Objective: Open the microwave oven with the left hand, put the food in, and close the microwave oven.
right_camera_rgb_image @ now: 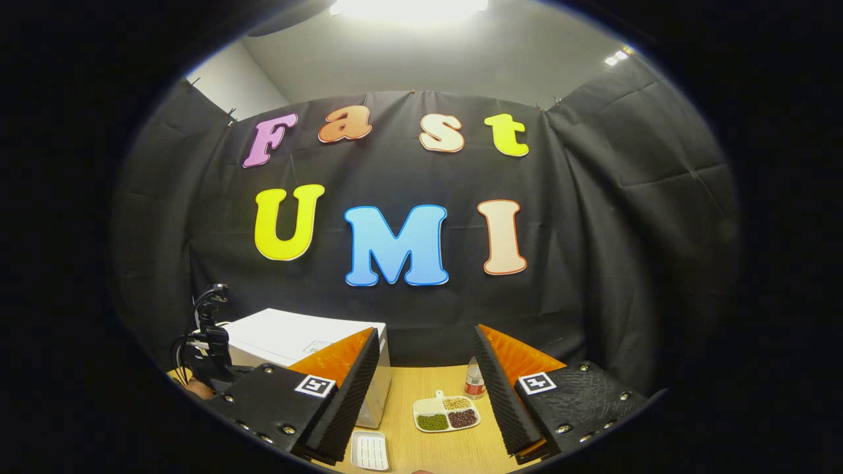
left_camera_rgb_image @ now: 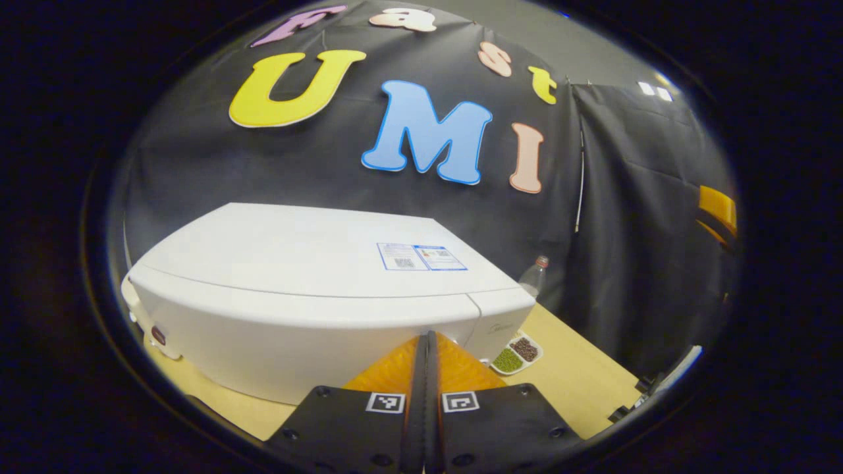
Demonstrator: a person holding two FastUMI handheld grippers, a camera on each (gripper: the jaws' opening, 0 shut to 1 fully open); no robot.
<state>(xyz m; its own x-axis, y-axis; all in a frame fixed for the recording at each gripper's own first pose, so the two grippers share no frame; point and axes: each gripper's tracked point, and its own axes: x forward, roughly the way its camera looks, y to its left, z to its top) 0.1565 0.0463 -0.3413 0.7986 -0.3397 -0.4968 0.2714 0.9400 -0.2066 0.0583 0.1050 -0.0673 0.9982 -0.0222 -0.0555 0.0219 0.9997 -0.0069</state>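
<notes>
The white microwave oven stands on the wooden table, close in front of my left gripper, and its door looks closed. That gripper is shut with nothing between its fingers, its tips just short of the oven's front near the right end. A white divided plate of beans lies to the right of the oven. In the right gripper view, my right gripper hangs open and empty above the table, with the bean plate below between its fingers. The oven sits to the left, and the left gripper's body shows beside it.
A small plastic bottle stands behind the bean plate, near the cloth wall. A small white ribbed tray lies on the table in front of the oven's right corner. An orange part shows at the far right of the left gripper view.
</notes>
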